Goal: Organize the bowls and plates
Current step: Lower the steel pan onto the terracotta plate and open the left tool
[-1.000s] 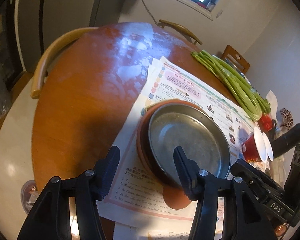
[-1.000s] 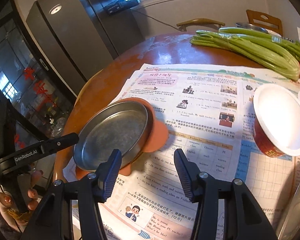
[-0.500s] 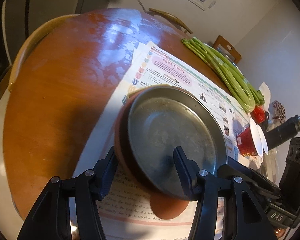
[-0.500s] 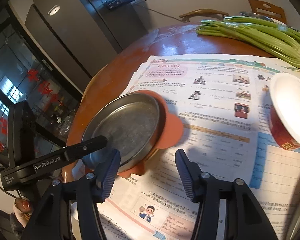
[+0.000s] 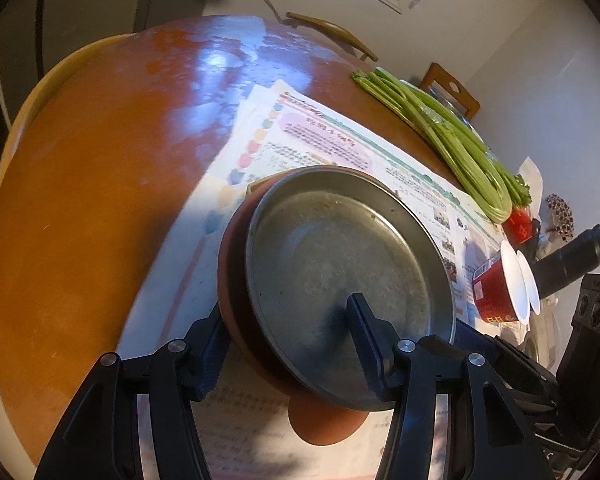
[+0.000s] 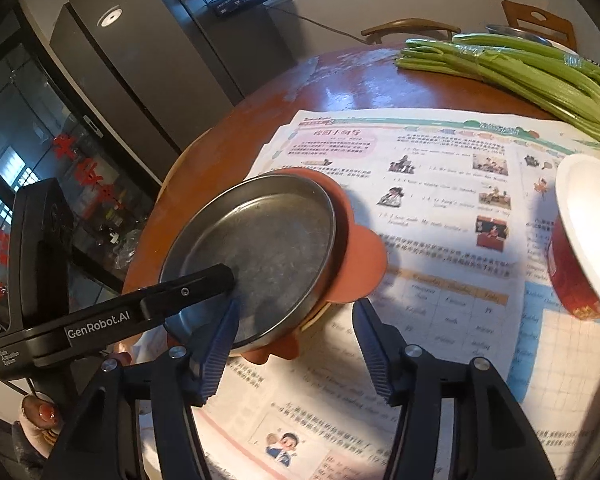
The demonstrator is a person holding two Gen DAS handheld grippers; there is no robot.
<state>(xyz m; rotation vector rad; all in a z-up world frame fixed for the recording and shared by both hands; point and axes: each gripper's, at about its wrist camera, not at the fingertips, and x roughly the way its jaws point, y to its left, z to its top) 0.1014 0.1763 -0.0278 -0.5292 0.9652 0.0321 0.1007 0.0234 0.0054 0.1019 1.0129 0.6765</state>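
A shallow metal plate rests inside an orange plate with rounded tabs, on printed papers. My left gripper straddles their near rim: one finger lies over the metal plate's floor, the other outside the orange wall. Its pads do not press on either. In the right wrist view that inner finger reaches across the metal plate. My right gripper hovers at the plates' other side, jaws opening. Only an orange tab and paper lie between them, ungripped.
A red cup with a white lid stands right of the plates. Celery stalks lie at the far side of the round wooden table. A black bottle and chairs border it. A hand holds the left gripper.
My left gripper has slid forward until its fingers straddle the plates' near rim. The right gripper's jaws have widened a little and stayed in place.
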